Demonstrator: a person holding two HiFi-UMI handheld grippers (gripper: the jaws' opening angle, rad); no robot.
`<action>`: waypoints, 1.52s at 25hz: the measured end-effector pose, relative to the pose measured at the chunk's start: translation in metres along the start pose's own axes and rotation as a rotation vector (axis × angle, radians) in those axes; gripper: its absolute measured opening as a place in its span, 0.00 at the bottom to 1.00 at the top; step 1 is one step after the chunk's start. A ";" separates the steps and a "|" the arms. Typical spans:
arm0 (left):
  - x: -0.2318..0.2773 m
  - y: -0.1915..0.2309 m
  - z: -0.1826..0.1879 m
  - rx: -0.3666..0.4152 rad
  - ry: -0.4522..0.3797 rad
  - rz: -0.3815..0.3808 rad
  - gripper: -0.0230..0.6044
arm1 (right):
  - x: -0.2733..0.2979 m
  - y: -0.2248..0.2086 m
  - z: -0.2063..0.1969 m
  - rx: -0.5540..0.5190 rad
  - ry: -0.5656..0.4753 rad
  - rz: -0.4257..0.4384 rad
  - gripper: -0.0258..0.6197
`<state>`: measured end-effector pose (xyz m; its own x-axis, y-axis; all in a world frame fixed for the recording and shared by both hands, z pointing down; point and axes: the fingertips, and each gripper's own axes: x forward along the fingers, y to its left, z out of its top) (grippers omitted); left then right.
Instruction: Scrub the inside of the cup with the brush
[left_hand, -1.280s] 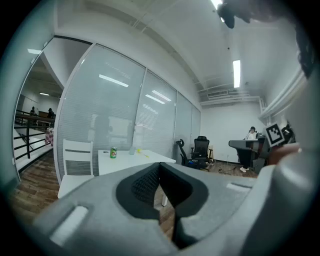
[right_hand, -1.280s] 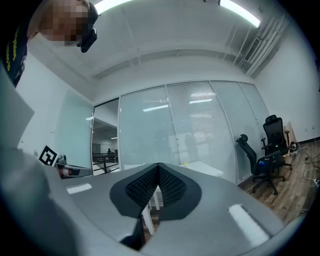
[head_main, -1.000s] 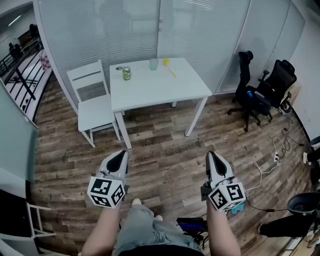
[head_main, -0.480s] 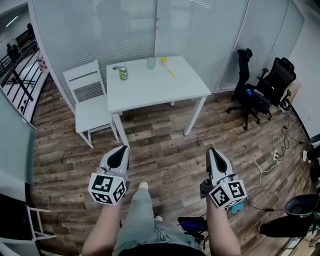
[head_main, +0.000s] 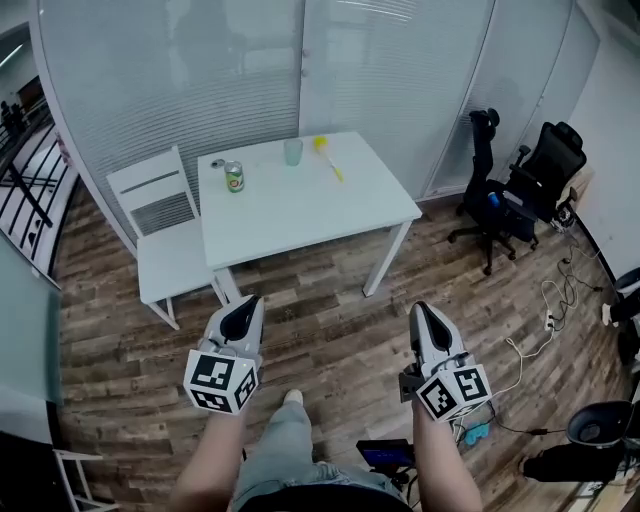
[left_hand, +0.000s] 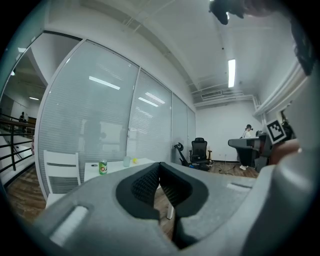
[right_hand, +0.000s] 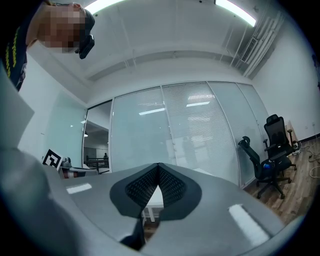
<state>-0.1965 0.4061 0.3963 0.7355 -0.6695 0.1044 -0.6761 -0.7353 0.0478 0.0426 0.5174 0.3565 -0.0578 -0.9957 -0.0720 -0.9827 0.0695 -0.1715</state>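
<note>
Two Shut Grippers, Both Empty, Well Short of the Table

Both tools are held out over the wooden floor (head_main: 330, 330), well apart from the white table (head_main: 300, 215). The left gripper (head_main: 244, 302) has its jaws pressed together with nothing between them, and the right gripper (head_main: 421, 308) is the same; each gripper view shows pad meeting pad and no object in the pinch. We locate the cup (head_main: 293, 152), pale and translucent, upright near the far edge of the table; the brush (head_main: 330, 158) lies just to its right, yellow head at the far end, handle pointing nearer and right; a green can (head_main: 234, 177) stands to the left of the cup, apart from it. We judge the task not yet begun: neither tool is at either object.

Hazards from this state, as we assess them:

1. Arriving with closed jaws; a shut tip would push the cup rather than straddle it, and a light empty cup so near the far edge could tip or slide off; open each gripper before closing in.
2. Reaching across the table from the near side; an arm could sweep the can on the way to the cup.
3. Lifting the brush flat off the tabletop; a thin handle may roll or be pinched off-centre, leaving the head skewed for entry into the cup.
4. Approach path; the white chair (head_main: 165, 250) stands at the left of the table, and cables (head_main: 520, 348) trail on the floor to the right; either could catch a foot.
</note>
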 end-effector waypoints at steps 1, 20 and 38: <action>0.012 0.009 0.003 0.001 -0.003 -0.006 0.04 | 0.015 -0.002 0.001 -0.003 -0.005 -0.001 0.05; 0.152 0.137 0.027 -0.001 0.000 -0.052 0.04 | 0.192 -0.022 0.007 -0.017 -0.021 -0.049 0.05; 0.178 0.176 0.028 -0.001 0.005 -0.019 0.04 | 0.252 -0.026 0.000 -0.005 -0.020 -0.008 0.05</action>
<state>-0.1830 0.1545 0.3956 0.7477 -0.6551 0.1089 -0.6623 -0.7475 0.0507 0.0535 0.2652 0.3433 -0.0468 -0.9948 -0.0907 -0.9840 0.0615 -0.1670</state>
